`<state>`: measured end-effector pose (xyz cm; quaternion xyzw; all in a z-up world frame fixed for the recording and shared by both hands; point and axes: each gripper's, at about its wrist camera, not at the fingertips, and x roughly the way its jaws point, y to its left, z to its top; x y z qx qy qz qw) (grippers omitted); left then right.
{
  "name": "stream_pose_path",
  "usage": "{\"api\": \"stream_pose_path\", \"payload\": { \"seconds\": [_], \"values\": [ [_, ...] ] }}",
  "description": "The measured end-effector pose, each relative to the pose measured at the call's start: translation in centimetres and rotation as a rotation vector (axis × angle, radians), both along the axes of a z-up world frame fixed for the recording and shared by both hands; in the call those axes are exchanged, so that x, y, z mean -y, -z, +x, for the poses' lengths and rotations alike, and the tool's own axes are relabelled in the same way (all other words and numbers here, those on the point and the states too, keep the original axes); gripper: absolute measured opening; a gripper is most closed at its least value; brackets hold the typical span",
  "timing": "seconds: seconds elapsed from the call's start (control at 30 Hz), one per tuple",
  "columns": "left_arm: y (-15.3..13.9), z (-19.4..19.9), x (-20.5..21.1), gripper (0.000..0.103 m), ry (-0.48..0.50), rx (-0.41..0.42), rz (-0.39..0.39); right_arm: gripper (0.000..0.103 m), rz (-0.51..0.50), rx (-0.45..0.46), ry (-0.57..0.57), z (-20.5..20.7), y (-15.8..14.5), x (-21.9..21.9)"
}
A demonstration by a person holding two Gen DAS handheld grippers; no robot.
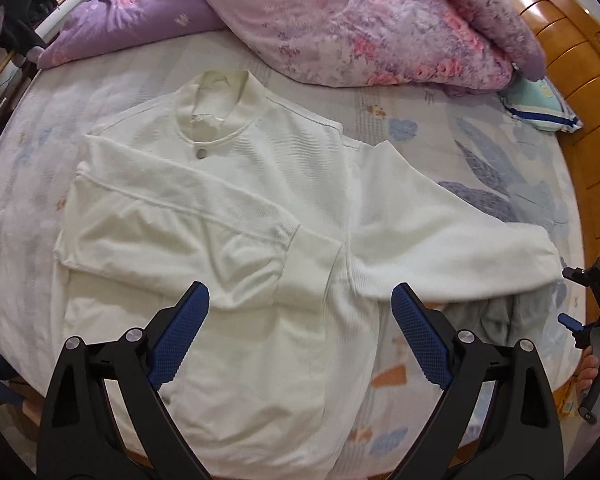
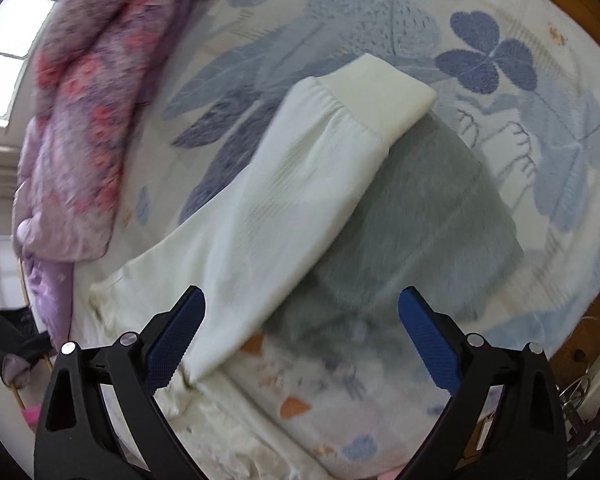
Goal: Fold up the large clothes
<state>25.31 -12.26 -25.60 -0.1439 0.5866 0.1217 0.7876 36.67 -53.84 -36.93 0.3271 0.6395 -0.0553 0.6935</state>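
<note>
A large white jacket (image 1: pixel 260 184) with a snap button lies flat on the bed, collar pointing away. Its left sleeve (image 1: pixel 172 220) is folded across the chest. Its right sleeve (image 1: pixel 452 236) stretches out to the right, the cuff (image 2: pixel 380 92) resting on a folded grey garment (image 2: pixel 420 216). My left gripper (image 1: pixel 300 300) hovers open above the jacket's lower body, holding nothing. My right gripper (image 2: pixel 300 304) hangs open over the outstretched sleeve and the grey garment, also holding nothing; it appears at the right edge of the left wrist view (image 1: pixel 576 304), held by a hand.
A purple and pink floral quilt (image 1: pixel 360 20) is heaped at the head of the bed. A small teal pillow (image 1: pixel 540 104) lies by the wooden headboard (image 1: pixel 572 48). The bedsheet (image 2: pixel 500 60) has blue leaf prints. The bed's edge runs below the jacket hem.
</note>
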Motion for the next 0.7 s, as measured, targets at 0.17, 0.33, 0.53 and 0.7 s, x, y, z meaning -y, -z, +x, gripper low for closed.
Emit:
{"api": "stream_pose_path", "payload": {
  "seconds": [0.17,0.33,0.53,0.7],
  "values": [
    [3.9,3.1,0.0,0.093,0.006,-0.039,0.003,0.074,0.062,-0.004,0.076,2.5,3.0,2.0],
    [7.2,4.5,-0.3,0.093,-0.003,-0.079,-0.011,0.075,0.064,-0.004,0.104,4.5,5.3,3.0],
    [9.0,4.4,-0.6,0.093,-0.02,-0.099,-0.026,0.042,0.125,0.079,0.23,4.4,6.1,4.2],
    [8.7,4.4,-0.9,0.093,-0.046,-0.087,-0.036,0.007,0.053,0.131,0.218,4.5,5.2,4.0]
  ]
}}
